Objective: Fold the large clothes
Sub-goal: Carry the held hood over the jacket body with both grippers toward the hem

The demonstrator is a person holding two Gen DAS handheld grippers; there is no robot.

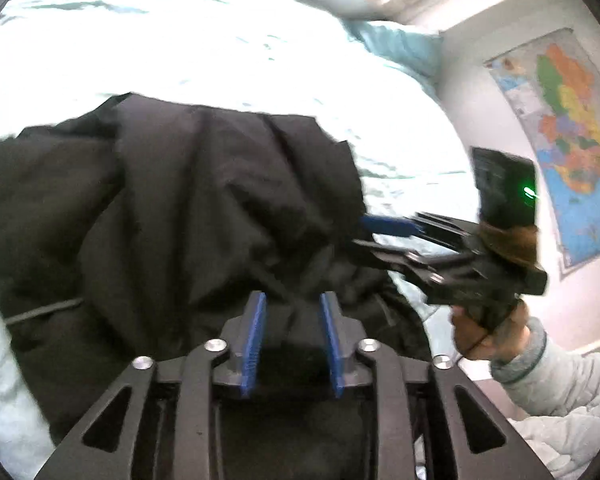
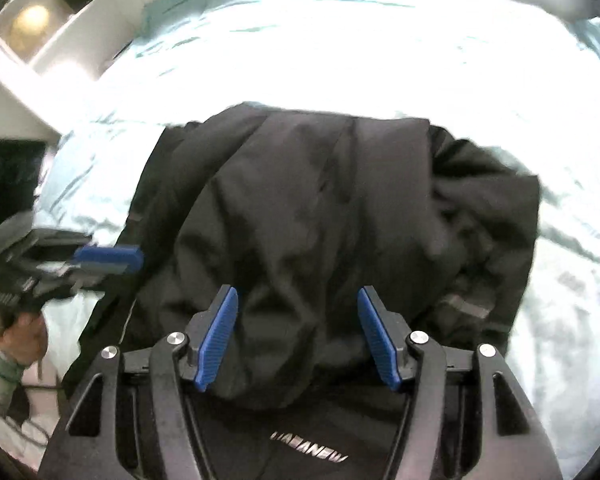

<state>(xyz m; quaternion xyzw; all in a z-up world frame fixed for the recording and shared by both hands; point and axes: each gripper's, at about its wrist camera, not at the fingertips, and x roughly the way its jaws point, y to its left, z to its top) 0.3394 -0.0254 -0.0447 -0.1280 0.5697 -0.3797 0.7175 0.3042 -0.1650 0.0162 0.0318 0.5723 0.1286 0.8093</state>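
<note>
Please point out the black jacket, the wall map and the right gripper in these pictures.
black jacket [image 2: 320, 208]: right wrist view, middle of its bunched fabric.
wall map [image 1: 568, 128]: left wrist view, its coloured middle.
right gripper [image 2: 298, 336]: right wrist view, midway between its fingertips.

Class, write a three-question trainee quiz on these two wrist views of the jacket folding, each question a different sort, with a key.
1. True or false: the left gripper has its jaws open.
2. The bulky black fabric jacket lies on: A) a wooden floor B) a pale blue-green bed sheet C) a chair.
3. What hangs on the wall behind the right gripper in the left wrist view?

Key: 1 true. 2 B. 3 A colourful paper wall map.
</note>
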